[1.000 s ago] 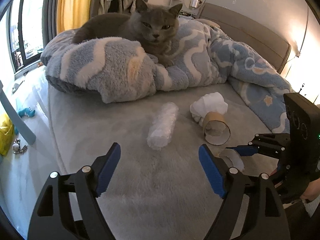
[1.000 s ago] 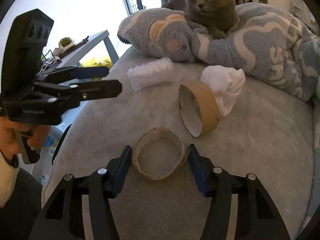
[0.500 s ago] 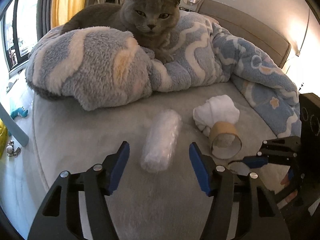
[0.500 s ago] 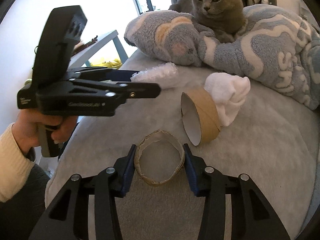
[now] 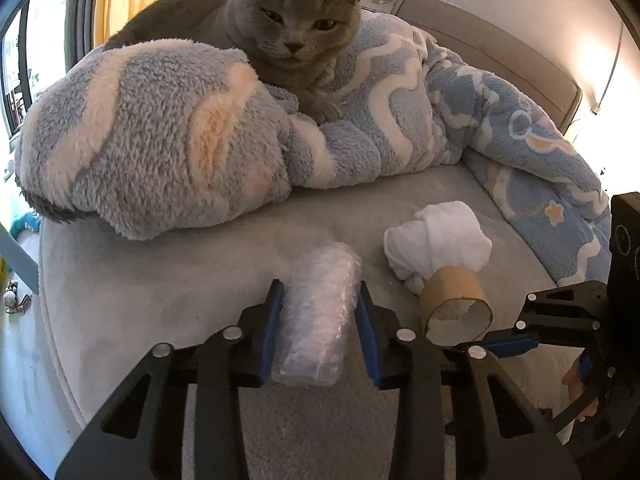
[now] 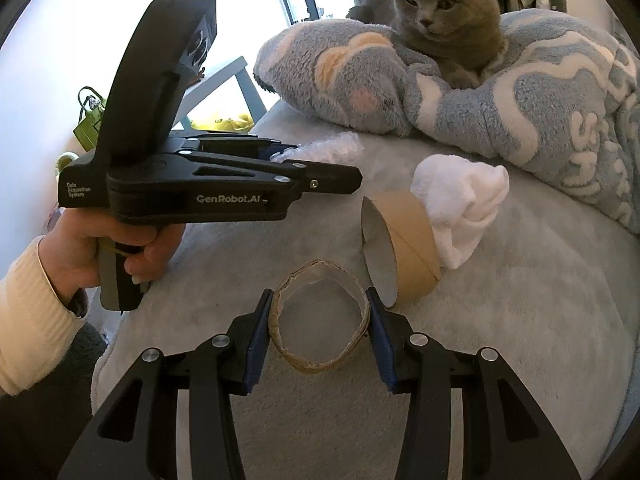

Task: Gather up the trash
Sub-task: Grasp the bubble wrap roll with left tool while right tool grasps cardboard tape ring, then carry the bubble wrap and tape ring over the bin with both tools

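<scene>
A roll of clear bubble wrap (image 5: 316, 312) lies on the grey bed (image 5: 160, 280). My left gripper (image 5: 319, 292) is closing around it, its blue pads touching both sides. From the right wrist view the left gripper (image 6: 320, 168) is side-on, with the wrap (image 6: 332, 146) poking out past it. My right gripper (image 6: 320, 300) is shut on a flattened cardboard ring (image 6: 304, 366), which bulges between the pads. A brown cardboard tube (image 5: 452, 288) (image 6: 412, 240) lies against a white crumpled wad (image 5: 440, 240) (image 6: 460, 200). The right gripper (image 5: 504, 340) shows at the right edge of the left wrist view.
A grey cat (image 5: 288, 28) rests on a bunched blue and white fleece blanket (image 5: 140, 140) at the back of the bed. A padded headboard (image 5: 500, 60) lies beyond it. Left of the bed are a small table (image 6: 224, 80), floor clutter and a window.
My left gripper moved forward over the bubble wrap roll and its jaws closed in from wide apart to the roll's sides. The right gripper tightened slightly on the cardboard ring.
</scene>
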`<state>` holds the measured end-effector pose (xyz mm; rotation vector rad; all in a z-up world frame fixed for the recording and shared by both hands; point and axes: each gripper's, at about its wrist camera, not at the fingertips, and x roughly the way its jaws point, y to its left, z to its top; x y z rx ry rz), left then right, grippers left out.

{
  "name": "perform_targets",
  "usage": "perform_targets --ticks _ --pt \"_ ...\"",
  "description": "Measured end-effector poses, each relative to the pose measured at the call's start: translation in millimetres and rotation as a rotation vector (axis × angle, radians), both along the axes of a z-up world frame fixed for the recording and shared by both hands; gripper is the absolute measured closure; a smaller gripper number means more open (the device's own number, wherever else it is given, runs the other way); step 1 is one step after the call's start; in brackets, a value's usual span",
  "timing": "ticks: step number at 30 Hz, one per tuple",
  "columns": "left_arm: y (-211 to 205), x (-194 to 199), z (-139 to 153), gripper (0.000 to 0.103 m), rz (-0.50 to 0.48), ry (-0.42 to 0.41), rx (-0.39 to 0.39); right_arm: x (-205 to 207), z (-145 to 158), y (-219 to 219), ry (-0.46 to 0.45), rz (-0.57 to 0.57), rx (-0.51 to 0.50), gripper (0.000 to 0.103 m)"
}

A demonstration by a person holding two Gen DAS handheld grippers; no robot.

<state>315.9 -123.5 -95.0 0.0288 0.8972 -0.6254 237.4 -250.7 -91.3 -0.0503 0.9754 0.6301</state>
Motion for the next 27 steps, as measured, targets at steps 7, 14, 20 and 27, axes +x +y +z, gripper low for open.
perform_targets --ticks 7,14,20,27 --pt "7.5 -10.6 10.6 0.070 0.016 -0.015 -0.003 0.9 11.0 9.3 -0.016 -0.024 -0.005 0.057" --pt "26.7 -26.5 17.6 0.070 0.056 0.006 -0.025 -7.6 13.0 12.9 -0.019 -0.059 -0.027 0.057" --pt "40.2 -49.8 25.2 0.070 0.077 0.005 -0.015 -24.7 15.4 20.4 -0.030 -0.085 -0.042 0.057" --pt "54.5 -82.3 29.5 0.070 0.116 0.007 0.035 -44.1 15.8 31.7 -0.045 -0.104 -0.047 0.057"
